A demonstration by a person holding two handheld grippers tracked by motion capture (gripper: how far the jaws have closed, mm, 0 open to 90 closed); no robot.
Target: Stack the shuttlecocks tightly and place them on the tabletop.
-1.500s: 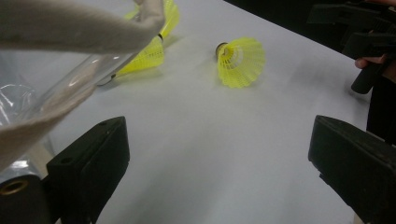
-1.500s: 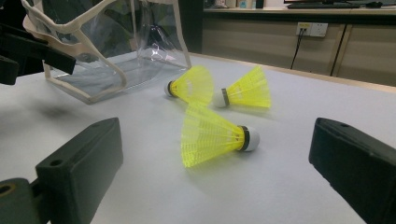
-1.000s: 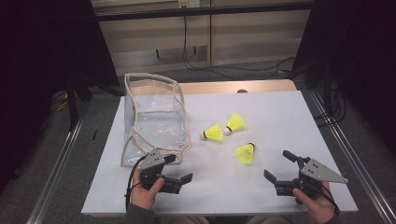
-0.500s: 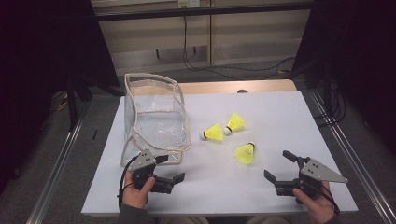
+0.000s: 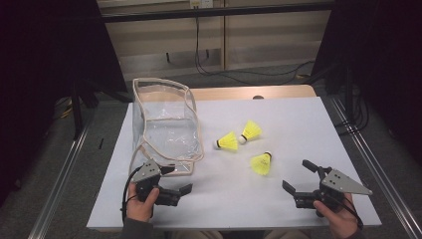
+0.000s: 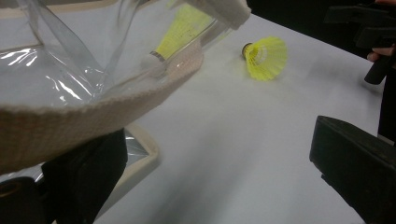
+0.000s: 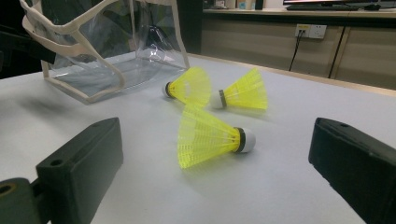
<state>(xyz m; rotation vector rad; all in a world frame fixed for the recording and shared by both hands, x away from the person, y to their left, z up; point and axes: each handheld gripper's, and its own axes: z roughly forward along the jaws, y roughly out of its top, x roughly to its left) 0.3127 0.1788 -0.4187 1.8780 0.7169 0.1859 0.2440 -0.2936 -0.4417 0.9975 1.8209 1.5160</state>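
A clear plastic bag (image 5: 164,124) with beige trim stands open at the table's left. Three yellow shuttlecocks (image 5: 228,141) (image 5: 250,132) (image 5: 261,163) lie on the white table to its right. My left gripper (image 5: 176,180) is open at the bag's near corner. In the left gripper view the beige trim (image 6: 70,126) crosses just over its left jaw, and the left gripper (image 6: 219,177) holds nothing. My right gripper (image 5: 298,176) is open near the front right. In the right gripper view, the nearest shuttlecock (image 7: 210,135) lies ahead of the right gripper (image 7: 215,177), between the lines of its jaws.
The white table top (image 5: 298,124) ends close behind both hands at the front edge. Metal rails (image 5: 64,169) run along both sides of the table. A wooden strip (image 5: 249,93) borders the far edge, and cables hang beyond it.
My left gripper has shifted left and turned toward the bag's near corner, so one jaw now sits at the trim. The right gripper and the shuttlecocks have stayed put.
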